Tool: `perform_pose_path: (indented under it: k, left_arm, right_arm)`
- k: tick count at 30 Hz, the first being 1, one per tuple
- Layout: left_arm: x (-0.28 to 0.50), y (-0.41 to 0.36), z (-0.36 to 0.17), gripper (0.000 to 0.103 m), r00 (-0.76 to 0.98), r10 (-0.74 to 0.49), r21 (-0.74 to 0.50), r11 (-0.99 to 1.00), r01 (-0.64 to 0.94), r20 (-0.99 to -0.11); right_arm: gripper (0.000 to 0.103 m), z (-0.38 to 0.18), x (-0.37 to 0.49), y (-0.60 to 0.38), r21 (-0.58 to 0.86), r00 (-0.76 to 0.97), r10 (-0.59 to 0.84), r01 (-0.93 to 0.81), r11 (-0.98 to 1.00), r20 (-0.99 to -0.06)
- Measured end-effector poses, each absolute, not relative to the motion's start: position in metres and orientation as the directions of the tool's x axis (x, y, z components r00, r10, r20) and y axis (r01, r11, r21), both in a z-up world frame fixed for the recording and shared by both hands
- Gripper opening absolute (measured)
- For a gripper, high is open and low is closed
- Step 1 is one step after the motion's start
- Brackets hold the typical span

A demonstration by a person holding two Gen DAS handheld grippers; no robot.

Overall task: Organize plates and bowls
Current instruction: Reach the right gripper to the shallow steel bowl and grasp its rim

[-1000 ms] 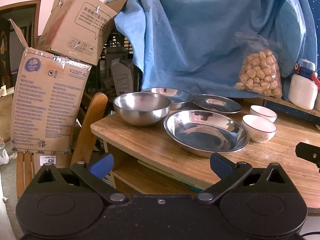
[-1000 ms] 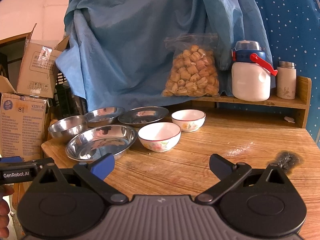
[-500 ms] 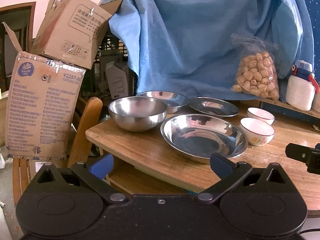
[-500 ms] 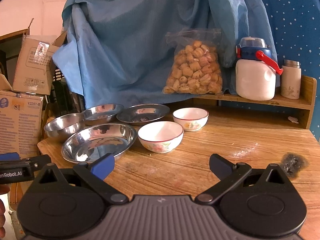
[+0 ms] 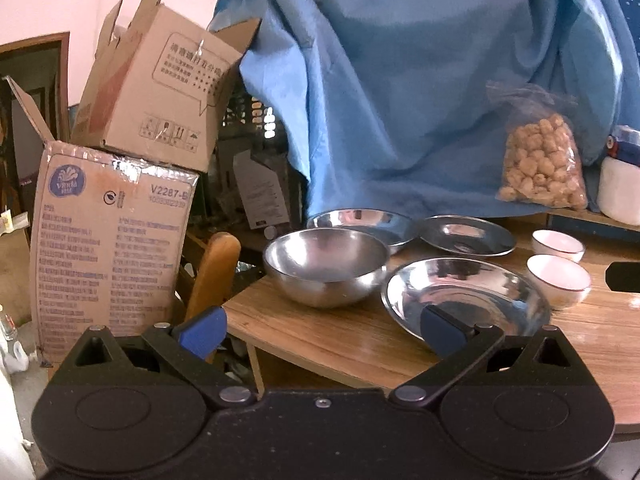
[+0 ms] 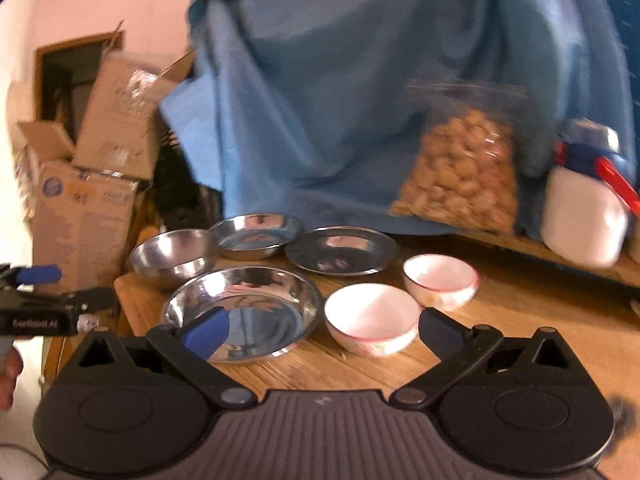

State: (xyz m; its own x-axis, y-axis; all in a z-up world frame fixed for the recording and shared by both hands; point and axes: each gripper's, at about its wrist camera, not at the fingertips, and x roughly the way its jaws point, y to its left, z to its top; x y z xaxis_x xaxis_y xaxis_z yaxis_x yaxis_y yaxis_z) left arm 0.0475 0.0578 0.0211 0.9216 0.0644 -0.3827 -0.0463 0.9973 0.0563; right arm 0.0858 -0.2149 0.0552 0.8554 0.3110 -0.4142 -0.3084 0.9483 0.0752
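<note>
On the wooden table stand a deep steel bowl, a wide shallow steel dish, a second steel dish behind, a flat steel plate, and two white bowls with red rims. My left gripper is open and empty, short of the deep bowl. My right gripper is open and empty; the nearer white bowl lies just beyond its fingertips, with the wide dish behind the left finger.
Cardboard boxes are stacked left of the table, beside a wooden chair back. A blue cloth hangs behind. A bag of snacks and a white jug stand on a raised shelf at the back right.
Both grippers have moved forward toward the dishes. The right one has swung left and now faces the nearer white bowl and wide dish. Both stay open.
</note>
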Motion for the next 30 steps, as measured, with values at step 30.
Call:
perform_pose_path:
  k: [30]
  left_arm:
    - [0.281, 0.119, 0.079, 0.102, 0.809, -0.120, -0.050, 0.992, 0.112, -0.576]
  right_arm:
    - [0.102, 0.088, 0.333, -0.136, 0.106, 0.595, 0.477, -0.549, 0.829, -0.647]
